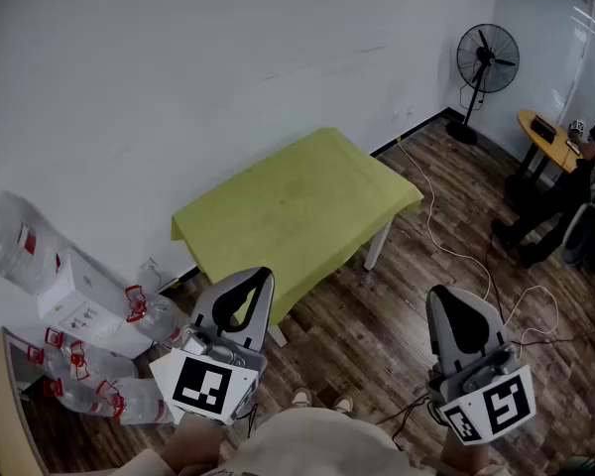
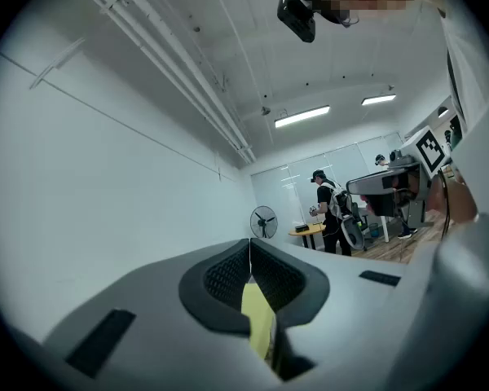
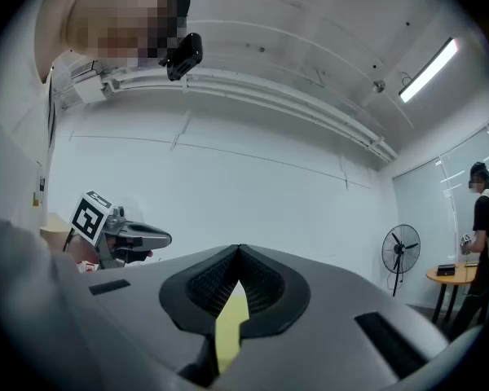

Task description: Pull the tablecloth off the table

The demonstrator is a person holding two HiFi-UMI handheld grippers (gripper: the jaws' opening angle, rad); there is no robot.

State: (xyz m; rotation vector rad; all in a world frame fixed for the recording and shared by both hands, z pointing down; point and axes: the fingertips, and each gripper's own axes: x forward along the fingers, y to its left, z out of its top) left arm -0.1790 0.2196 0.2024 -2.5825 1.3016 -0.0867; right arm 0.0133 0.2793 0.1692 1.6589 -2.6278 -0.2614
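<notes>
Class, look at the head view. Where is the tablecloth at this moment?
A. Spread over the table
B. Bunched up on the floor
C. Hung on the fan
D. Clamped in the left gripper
A: the tablecloth lies flat over the table, its edges hanging down the sides.

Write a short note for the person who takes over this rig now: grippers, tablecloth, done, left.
Left gripper: jaws shut, empty, held in the air, apart from the table.
Right gripper: the same.
Tablecloth: yellow-green, spread over the table beside the white wall, untouched.
Done: nothing yet.
Left: step to the table, grip the cloth's near edge, pull it off.
</notes>
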